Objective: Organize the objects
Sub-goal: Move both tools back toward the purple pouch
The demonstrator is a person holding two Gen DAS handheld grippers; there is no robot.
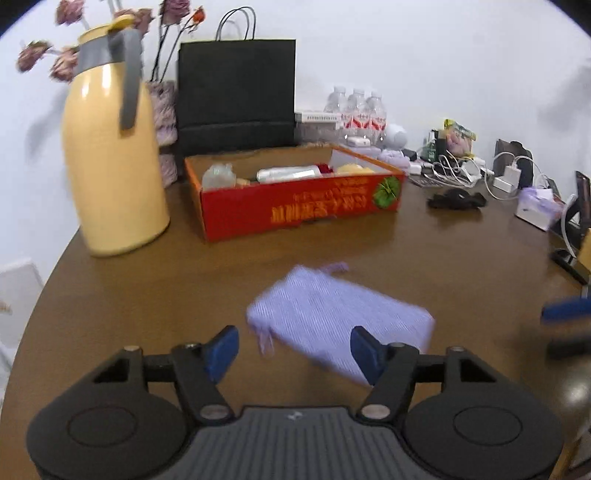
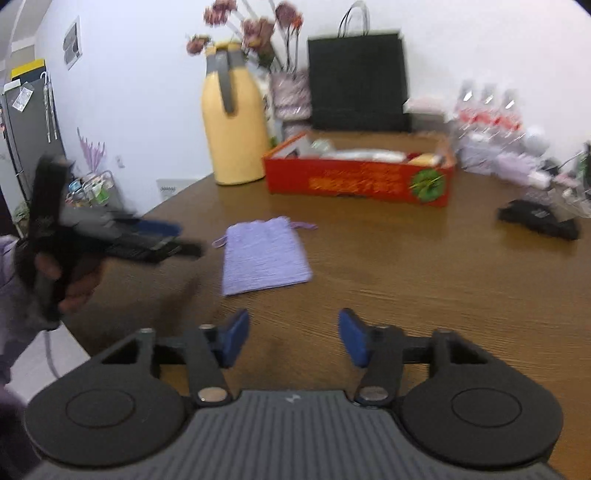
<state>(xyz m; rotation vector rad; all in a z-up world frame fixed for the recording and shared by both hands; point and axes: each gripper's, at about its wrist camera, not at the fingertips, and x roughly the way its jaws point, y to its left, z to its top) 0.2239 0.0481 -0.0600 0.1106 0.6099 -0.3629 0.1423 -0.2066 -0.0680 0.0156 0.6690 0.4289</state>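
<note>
Table [image 1: 424,243]: brown wood-grain top, bears everything listed.
Bag [image 1: 236,92]: black paper, stands upright at the wall behind the box.
Jug [image 1: 110,147]: yellow with grey handle, upright, left of the box; dried flowers [image 1: 70,14] behind it.
Box [image 1: 295,192]: red carton, open top, holds a white tube and several small items, too blurred to name.
Bottles [image 1: 356,110]: three, water, at the wall to the right of the bag.
Chargers and cables [image 1: 476,170]: a tangle along the far right edge; a black item [image 1: 456,199] lies in front of them.
Pouch [image 2: 264,254]: lilac drawstring, lies flat on bare table between box and grippers, untouched.
Left gripper [image 1: 293,349]: jaws wide apart, empty; pouch lies just ahead, its near corner between the blue pads in that view.
Right gripper [image 2: 293,338]: jaws wide apart, empty, short of the pouch, over bare wood.
</note>
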